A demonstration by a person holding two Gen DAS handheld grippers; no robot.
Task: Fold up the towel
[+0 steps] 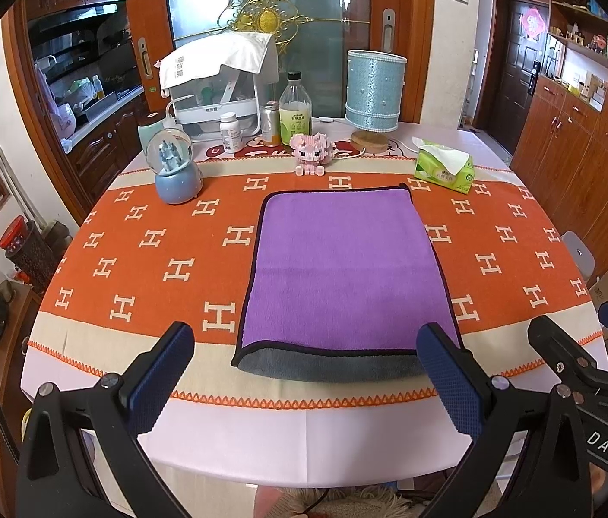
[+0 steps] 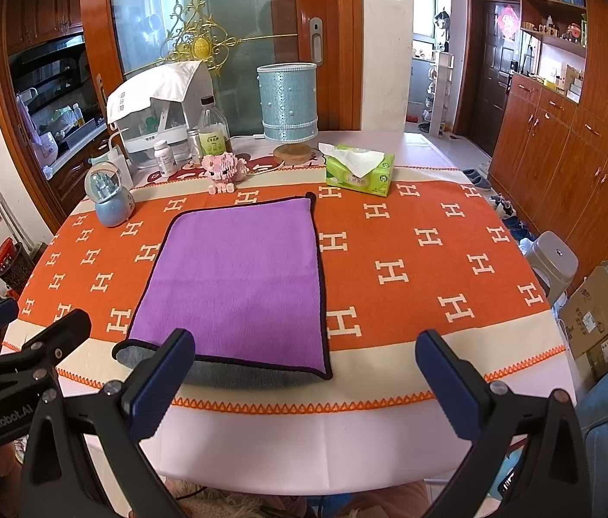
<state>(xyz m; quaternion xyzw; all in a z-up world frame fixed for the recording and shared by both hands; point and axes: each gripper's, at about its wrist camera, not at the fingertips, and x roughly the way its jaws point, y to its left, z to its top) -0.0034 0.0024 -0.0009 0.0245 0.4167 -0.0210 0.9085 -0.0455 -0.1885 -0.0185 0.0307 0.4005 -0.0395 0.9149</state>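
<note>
Bottle label unreadable; towel near corner behind right tongs finger.

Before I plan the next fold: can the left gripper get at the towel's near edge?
Probably yes. The left gripper hangs open just short of the towel, whose near edge lies flat on the tablecloth with nothing between. The right gripper is off to the side.
</note>
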